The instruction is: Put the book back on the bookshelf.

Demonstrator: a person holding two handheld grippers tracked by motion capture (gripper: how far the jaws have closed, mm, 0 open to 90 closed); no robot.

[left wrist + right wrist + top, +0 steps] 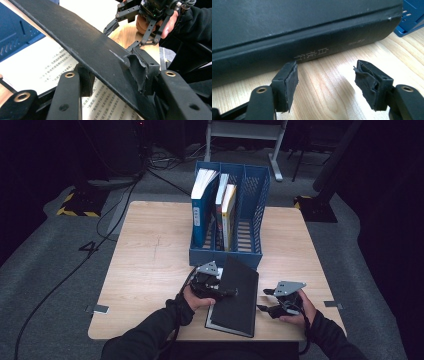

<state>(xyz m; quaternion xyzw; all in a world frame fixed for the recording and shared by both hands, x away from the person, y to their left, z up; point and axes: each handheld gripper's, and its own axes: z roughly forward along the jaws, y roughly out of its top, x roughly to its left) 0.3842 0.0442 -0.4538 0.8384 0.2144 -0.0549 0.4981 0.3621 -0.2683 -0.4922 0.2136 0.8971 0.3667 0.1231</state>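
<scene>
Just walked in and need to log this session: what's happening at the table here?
A person at a light wooden table works with a handheld gripper in each hand. The left gripper is clamped on the front cover of a thick black hardcover book, lifting it so a printed page shows beneath. The right gripper rests open on the table beside the book's spine, holding nothing. Just behind the book, a blue plastic file rack holds several upright books.

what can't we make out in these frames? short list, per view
- High view: titles of the three books in the blue file rack, too small.
- Left gripper view: page text under the black book cover, partly covered and blurred.
- Right gripper view: small print right of the spine title, blurred; the book's left end runs off frame.
</scene>
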